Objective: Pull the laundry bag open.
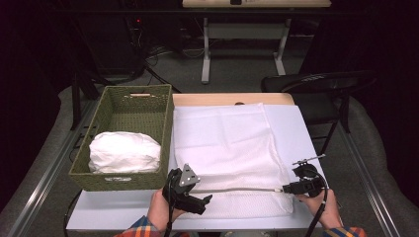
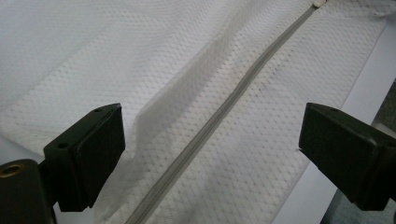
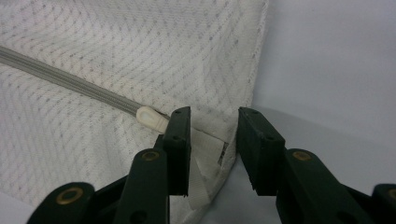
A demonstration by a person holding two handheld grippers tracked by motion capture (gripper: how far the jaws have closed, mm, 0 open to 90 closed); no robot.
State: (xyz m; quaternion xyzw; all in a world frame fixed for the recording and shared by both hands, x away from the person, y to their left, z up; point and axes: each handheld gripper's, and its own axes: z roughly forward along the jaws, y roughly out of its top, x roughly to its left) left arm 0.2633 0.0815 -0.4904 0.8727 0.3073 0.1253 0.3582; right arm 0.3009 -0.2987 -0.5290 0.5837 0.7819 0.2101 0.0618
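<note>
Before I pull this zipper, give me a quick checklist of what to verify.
1. Right gripper at the zipper end of the mesh bag: ok.
2. Pull tab between its fingers: not ok, it lies just outside the left one.
3. Right gripper shut on anything: not ok, open.
4. Left gripper straddling the zipper: ok, open, not clamped.
5. Bag flat on the table: ok, slight wrinkle.
6. Zipper fully closed: cannot tell.
</note>
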